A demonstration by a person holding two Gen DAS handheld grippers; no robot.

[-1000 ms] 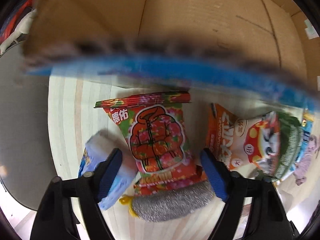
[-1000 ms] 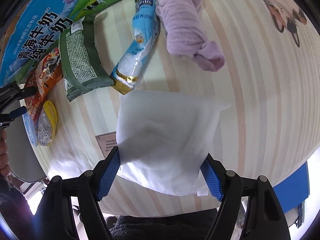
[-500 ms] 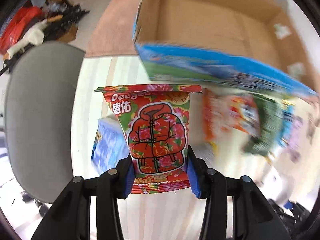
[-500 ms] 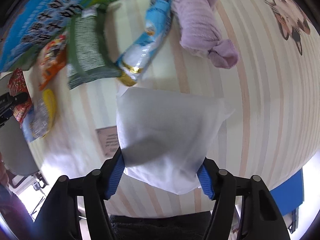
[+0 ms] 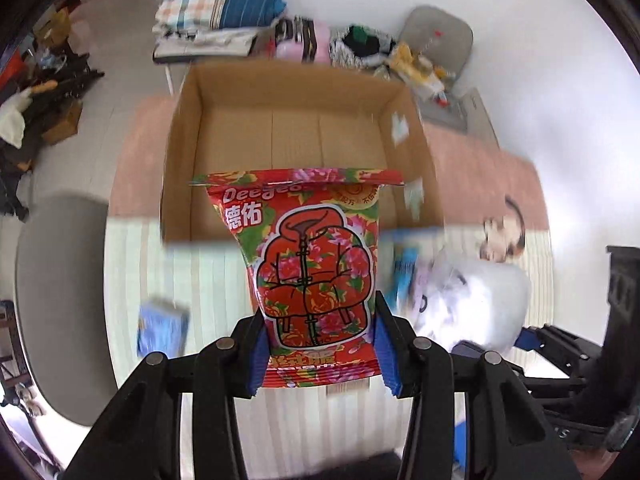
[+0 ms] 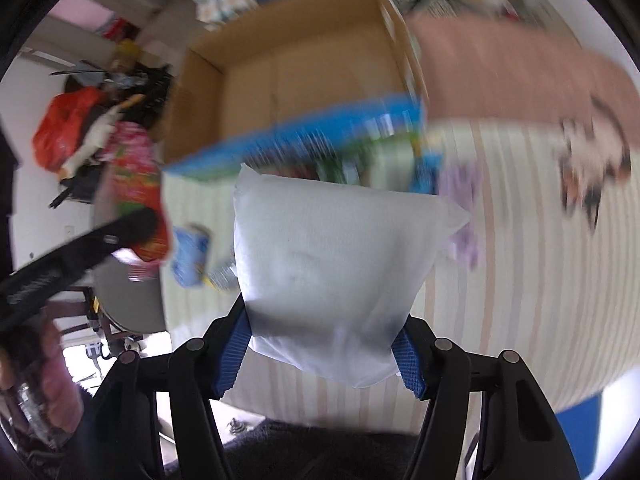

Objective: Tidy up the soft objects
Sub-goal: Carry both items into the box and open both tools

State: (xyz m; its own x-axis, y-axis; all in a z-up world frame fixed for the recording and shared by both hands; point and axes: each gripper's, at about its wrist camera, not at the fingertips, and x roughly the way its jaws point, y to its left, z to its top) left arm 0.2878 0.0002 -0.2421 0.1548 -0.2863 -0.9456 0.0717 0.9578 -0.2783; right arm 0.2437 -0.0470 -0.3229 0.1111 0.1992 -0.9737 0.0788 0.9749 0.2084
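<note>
Left tongs (image 5: 318, 354) pinch the red snack packet (image 5: 312, 272), right tongs (image 6: 322, 354) the white pouch (image 6: 332, 264); both shallow bottom-edge grips could slip short of the cardboard box (image 5: 296, 132).

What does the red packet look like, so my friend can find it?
Find the open cardboard box at the back of the striped table. In front of it, the left gripper holds up the red packet. Only this one has a flowery padded jacket drawn on it.
</note>
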